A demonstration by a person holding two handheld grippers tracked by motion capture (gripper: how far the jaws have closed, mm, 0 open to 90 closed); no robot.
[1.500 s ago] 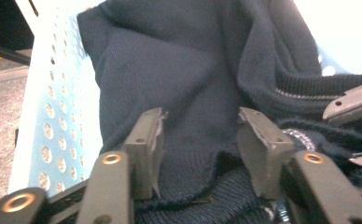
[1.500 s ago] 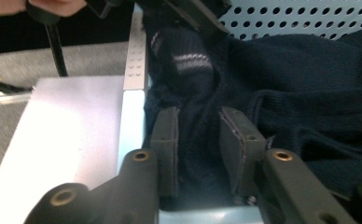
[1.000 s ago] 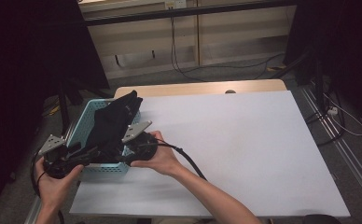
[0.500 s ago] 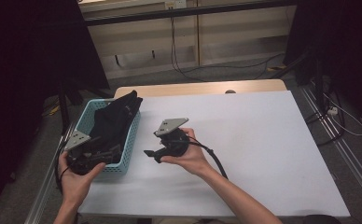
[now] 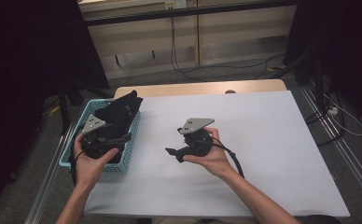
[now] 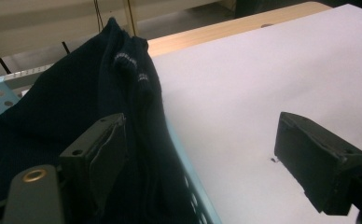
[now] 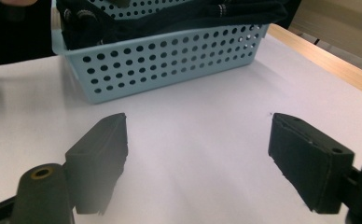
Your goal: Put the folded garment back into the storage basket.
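A light blue perforated basket stands at the table's left edge, with dark cloth heaped in it and spilling over its far rim. My left gripper hovers over the basket's near end. Its jaws have just been opening and stand wide, one over the dark cloth, the other over the white table, with the basket rim below. Nothing is pinched. My right gripper is over the bare table, pointing at the basket. Its jaws have also just been opening, with nothing between them.
A white sheet covers the table, with a strip of wood along the far edge. Cables lie on the floor beyond the table and at its right. A metal rail runs along the left side.
The right gripper has drawn away from the basket to the right, out over the white table. The left gripper has shifted right and forward over the basket. The cloth lies in the basket.
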